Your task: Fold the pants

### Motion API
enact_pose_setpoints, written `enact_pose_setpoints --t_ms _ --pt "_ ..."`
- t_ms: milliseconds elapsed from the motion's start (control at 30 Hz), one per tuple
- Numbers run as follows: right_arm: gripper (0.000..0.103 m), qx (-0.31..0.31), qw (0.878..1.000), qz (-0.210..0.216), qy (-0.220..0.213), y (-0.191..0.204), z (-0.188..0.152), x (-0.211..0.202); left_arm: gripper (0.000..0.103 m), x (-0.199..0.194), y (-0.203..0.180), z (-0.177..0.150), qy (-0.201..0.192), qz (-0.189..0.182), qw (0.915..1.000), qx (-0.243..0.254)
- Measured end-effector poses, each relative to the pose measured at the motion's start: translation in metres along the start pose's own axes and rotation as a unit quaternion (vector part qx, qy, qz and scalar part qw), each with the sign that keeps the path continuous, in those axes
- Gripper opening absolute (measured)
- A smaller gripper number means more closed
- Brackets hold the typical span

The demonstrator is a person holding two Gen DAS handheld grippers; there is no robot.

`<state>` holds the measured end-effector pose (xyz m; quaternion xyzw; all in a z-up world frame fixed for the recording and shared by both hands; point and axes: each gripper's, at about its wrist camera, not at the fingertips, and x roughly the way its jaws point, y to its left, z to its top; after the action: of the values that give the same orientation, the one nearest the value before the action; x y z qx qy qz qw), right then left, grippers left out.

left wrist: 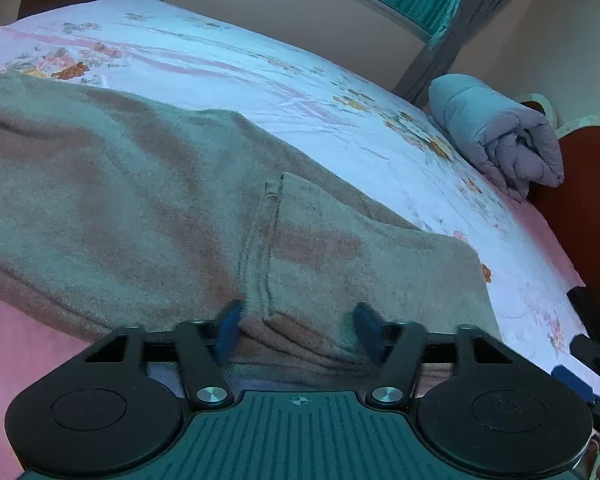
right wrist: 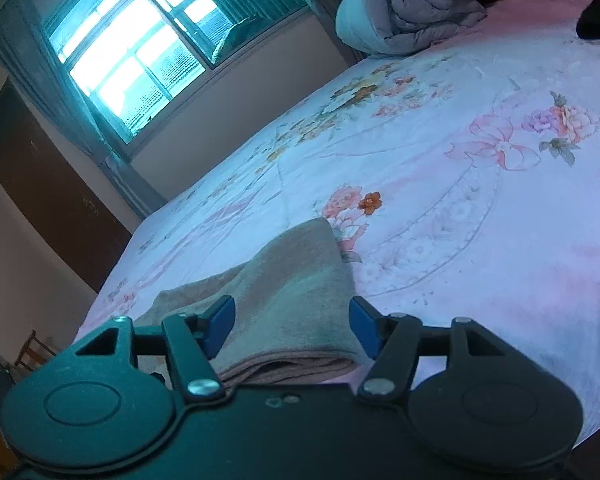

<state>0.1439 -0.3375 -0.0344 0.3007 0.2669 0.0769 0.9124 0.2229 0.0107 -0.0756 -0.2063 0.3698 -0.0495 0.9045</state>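
Grey-brown fleece pants (left wrist: pixel 148 200) lie flat on the floral bed sheet (left wrist: pixel 220 68), with a back pocket facing up. My left gripper (left wrist: pixel 298 330) is open, its blue fingers (left wrist: pixel 229 330) straddling the near edge of the pants by the pocket. In the right wrist view the end of the pants (right wrist: pixel 288 300) shows as layered folds on the sheet (right wrist: pixel 480 208). My right gripper (right wrist: pixel 292 328) is open, its blue fingers (right wrist: pixel 219 326) on either side of that layered edge. The right gripper also shows at the right edge of the left wrist view (left wrist: pixel 580 364).
A rolled grey quilt (left wrist: pixel 500 136) lies at the far corner of the bed, also in the right wrist view (right wrist: pixel 404 4). A dark wooden headboard (left wrist: pixel 588 200) stands beside it. A window (right wrist: pixel 140 56) with curtains is on the far wall.
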Motion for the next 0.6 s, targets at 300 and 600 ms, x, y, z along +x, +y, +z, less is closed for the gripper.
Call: enact_pose_setpoints --t_ms 300,600 --pt "0.060 0.095 0.995 0.003 -0.005 -0.031 0.005 -0.002 0.019 -0.017 0.035 0.018 -0.045 -0.079 0.9928 -0.077" --pt "0.073 0.220 0.966 0.104 0.085 -0.039 -0.012 0.029 0.021 0.012 0.052 0.004 -0.015 -0.051 0.9972 -0.052"
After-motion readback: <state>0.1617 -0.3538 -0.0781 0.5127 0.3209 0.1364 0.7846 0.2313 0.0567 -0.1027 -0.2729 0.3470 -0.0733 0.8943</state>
